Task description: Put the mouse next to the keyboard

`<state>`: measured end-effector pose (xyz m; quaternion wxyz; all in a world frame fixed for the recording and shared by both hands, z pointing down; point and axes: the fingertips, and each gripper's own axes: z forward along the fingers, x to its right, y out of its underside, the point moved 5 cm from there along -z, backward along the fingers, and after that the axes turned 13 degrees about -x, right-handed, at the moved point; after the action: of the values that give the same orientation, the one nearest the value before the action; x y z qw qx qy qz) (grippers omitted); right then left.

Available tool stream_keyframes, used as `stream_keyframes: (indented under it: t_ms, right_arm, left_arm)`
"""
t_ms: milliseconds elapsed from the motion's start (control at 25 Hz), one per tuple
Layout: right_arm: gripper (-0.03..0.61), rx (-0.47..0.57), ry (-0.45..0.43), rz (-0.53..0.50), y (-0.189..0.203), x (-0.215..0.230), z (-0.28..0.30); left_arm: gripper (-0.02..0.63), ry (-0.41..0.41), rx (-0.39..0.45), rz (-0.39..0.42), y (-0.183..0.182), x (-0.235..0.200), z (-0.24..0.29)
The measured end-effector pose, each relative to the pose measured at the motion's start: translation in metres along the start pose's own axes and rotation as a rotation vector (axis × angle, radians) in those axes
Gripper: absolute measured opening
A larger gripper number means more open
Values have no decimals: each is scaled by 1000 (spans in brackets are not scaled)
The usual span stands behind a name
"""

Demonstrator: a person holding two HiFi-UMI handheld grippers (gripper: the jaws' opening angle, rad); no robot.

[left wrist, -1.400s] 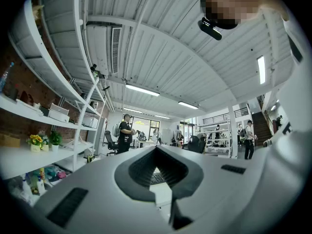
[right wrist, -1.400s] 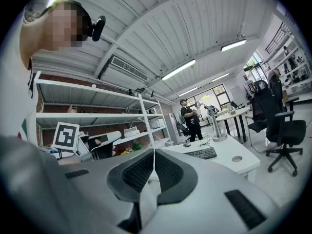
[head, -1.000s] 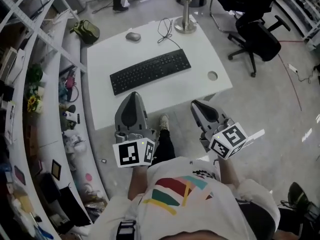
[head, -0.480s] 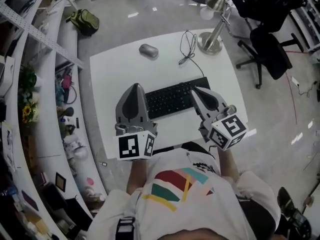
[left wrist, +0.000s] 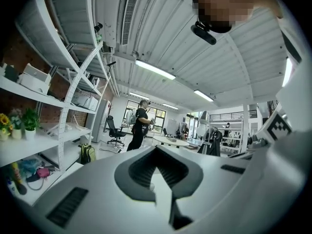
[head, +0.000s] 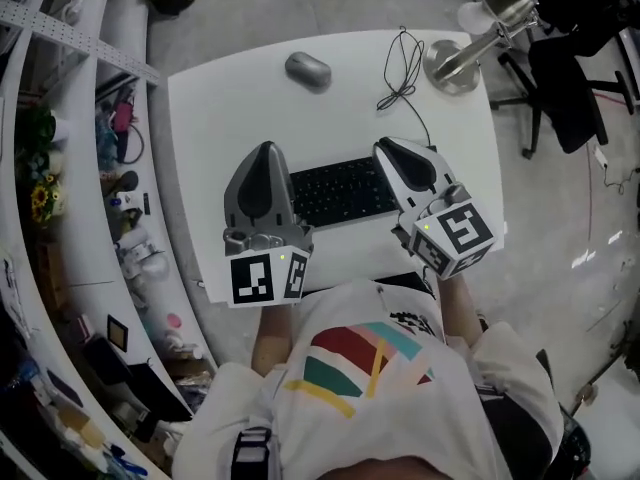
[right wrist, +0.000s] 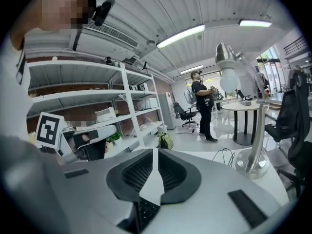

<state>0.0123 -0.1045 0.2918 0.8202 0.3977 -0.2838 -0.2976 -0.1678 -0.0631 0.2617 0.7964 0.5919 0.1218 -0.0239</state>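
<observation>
White desk [head: 220,98]: grey oval mouse [head: 307,70] upper centre, black keyboard [head: 340,193] mid-frame; my left gripper [head: 264,150] and right gripper [head: 386,146] pressed together, empty.

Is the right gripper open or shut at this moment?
Shut. The right gripper has its fingers touching at the tips, and they hold nothing.
</observation>
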Motion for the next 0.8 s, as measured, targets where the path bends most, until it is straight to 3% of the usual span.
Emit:
stream_keyframes:
  t_ms: [160,240,320,600,800]
  right_arm:
    - [24,-50,-15,-21,-3,12,37]
    - [127,-53,-12,-13,-3,19,58]
    - [283,-52,-22,13,-5,32,84]
    - [305,-157,-8,-83,-19,73,197]
    - [360,-258,-1,-132,-8,86,259]
  left_arm:
    - [43,-15,-4,10,4,-11,22]
    - [43,-27,-4,6,7,-19,29]
    - [43,-38,-7,7,9,-25,38]
    - [43,-66,-49,-14,27,-43,70]
    - [43,-94,-79,-42,41,-60,82]
